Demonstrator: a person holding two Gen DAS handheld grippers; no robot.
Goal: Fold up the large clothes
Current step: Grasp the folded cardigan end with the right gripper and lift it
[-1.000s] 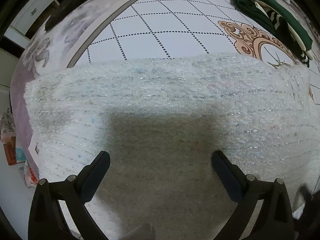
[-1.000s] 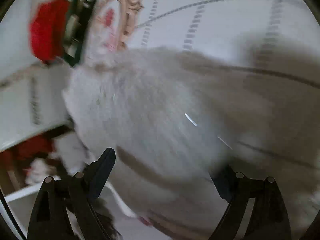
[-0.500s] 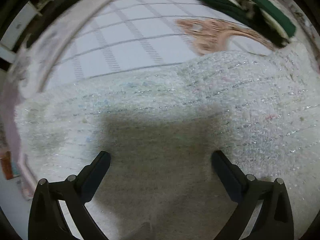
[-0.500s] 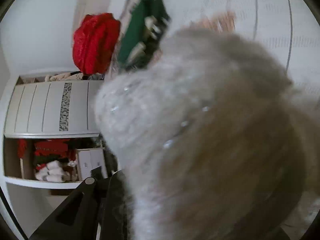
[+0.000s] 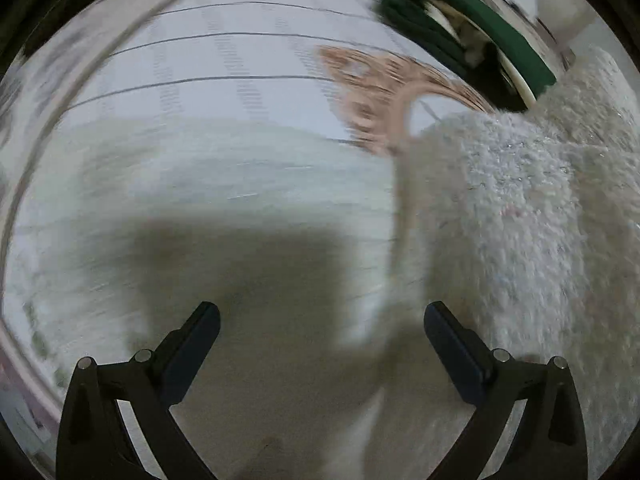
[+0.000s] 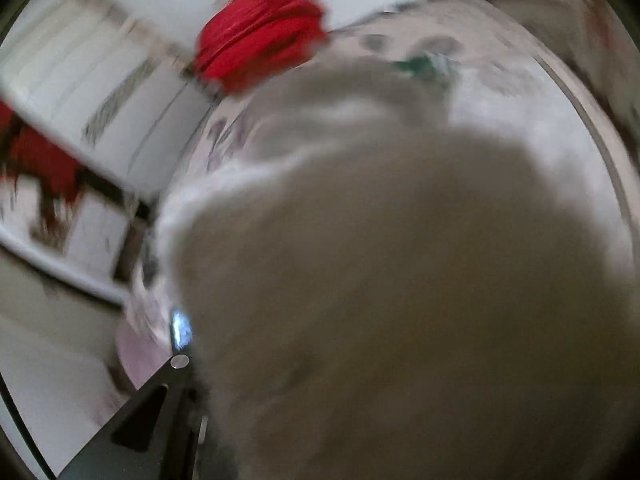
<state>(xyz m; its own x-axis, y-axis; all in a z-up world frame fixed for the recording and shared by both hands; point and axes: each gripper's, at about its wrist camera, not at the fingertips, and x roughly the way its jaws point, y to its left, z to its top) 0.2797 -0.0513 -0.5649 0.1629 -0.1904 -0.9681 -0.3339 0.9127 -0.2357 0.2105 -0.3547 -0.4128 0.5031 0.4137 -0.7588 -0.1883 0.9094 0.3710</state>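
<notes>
Bed cover: pale quilted sheet with dark grid lines and a tan scroll motif, spread under everything; blurred in both views.

White fuzzy garment: large, shaggy, threaded with glinting lines. Lying across the near half of the cover in the left wrist view, with a raised fold of it standing up at the right side. In the right wrist view, bulk of the same fabric filling most of the picture, close to the lens, lifted off the cover.

Green folded garment: at the far right corner of the cover, apart from the white piece's far edge.

Red knit bundle: at the far edge, beside the green piece; sharpness poor.

Shelving with red items: off the cover, left side of the right wrist view.

Left gripper: tongs spread wide, nothing between them, hovering low over the flat part of the garment.

Right gripper: only one finger visible, fabric pressed against it; apparently pinching the garment, though the second finger is hidden.

Risks, judged: heavy loose pile slipping from a shallow pinch mid-fold; lifted layer landing skewed or bunched, since the left tongs pin nothing down; swung fabric brushing the green stack.
</notes>
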